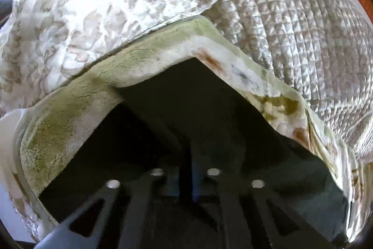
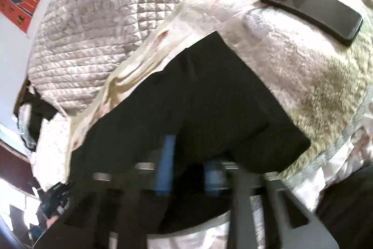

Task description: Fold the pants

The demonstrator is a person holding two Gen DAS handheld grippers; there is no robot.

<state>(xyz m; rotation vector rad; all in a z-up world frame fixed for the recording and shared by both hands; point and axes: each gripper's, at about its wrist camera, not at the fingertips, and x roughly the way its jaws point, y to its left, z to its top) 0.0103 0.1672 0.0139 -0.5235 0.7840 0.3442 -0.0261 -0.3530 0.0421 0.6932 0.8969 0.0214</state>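
The black pants [image 1: 186, 109] lie on a fleece blanket on a bed and fill the lower middle of the left wrist view. My left gripper [image 1: 190, 179] is shut on their near edge, and the cloth drapes over its fingertips and hides them. In the right wrist view the same black pants [image 2: 198, 97] spread out from the bottom of the frame. My right gripper [image 2: 188, 167] is blurred. Its blue pads [image 2: 166, 165] stand close together with black cloth pinched between them.
A green-and-white flowered fleece blanket [image 1: 70, 113] lies under the pants. A dark phone [image 2: 312, 11] rests on it at the right. A quilted silvery cover [image 2: 93, 39] lies behind, a white textured throw [image 1: 93, 15] at the left. Piled clothes [image 2: 35, 118] sit by the wall.
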